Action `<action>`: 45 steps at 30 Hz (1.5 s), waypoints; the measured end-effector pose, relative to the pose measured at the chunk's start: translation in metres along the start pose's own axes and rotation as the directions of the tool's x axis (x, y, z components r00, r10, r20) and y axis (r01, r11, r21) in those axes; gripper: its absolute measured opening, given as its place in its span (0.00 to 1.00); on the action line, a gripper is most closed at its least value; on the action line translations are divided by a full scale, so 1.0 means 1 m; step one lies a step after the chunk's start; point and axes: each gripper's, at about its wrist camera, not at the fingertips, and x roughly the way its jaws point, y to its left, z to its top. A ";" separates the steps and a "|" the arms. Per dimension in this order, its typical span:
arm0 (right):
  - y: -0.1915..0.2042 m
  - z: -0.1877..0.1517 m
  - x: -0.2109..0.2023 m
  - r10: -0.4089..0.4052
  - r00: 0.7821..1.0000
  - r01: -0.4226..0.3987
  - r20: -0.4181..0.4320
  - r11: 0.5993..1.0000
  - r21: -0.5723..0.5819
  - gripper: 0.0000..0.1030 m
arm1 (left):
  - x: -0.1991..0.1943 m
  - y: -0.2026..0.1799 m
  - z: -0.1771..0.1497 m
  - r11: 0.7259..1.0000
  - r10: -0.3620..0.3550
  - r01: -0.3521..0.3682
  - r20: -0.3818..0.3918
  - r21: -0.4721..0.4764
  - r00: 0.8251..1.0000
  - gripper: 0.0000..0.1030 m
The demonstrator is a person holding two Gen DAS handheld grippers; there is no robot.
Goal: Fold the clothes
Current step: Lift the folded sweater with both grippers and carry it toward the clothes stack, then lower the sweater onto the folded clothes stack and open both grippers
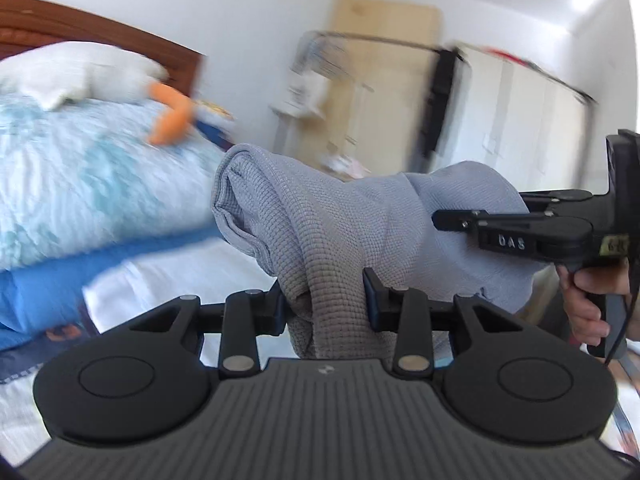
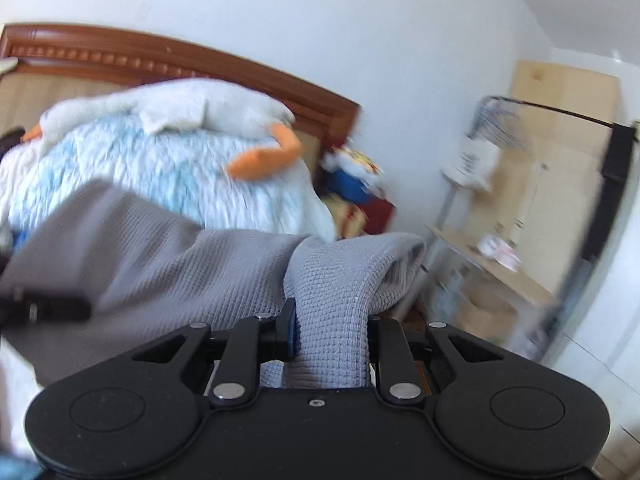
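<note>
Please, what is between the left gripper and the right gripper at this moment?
Only the grey waffle-knit garment spans between them; the left gripper and right gripper each clamp a bunch of it. The left wrist view shows this best.

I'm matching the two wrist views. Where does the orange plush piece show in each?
Left wrist: orange plush piece, upper left, on the pale blue bedding.
Right wrist: orange plush piece, above centre, on that bedding.
Shared landmark: brown wooden headboard.
</note>
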 end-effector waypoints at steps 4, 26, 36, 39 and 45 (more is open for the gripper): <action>0.007 0.011 0.069 0.067 0.998 -0.067 -0.002 0.997 0.030 0.22 | 0.048 0.039 -0.015 0.993 0.064 -0.066 -0.025 -0.101 0.998 0.33; -0.068 -0.047 0.165 0.020 0.981 0.102 -0.193 0.795 0.599 0.73 | 0.068 0.081 -0.013 0.939 0.223 -0.250 -0.134 -0.237 0.965 0.33; 0.034 -0.070 0.127 0.100 0.984 -0.017 -0.149 0.878 0.478 0.75 | 0.069 0.077 -0.004 0.984 0.079 -0.104 -0.168 -0.147 0.983 0.33; 0.058 -0.088 0.142 0.064 0.976 0.021 -0.210 0.925 0.380 0.75 | 0.083 0.069 -0.014 0.986 0.133 -0.152 -0.220 -0.074 0.966 0.36; 0.057 -0.107 0.141 0.006 0.983 0.074 -0.185 0.905 0.419 0.84 | 0.092 0.076 -0.019 0.969 0.213 -0.241 -0.319 -0.049 0.923 0.57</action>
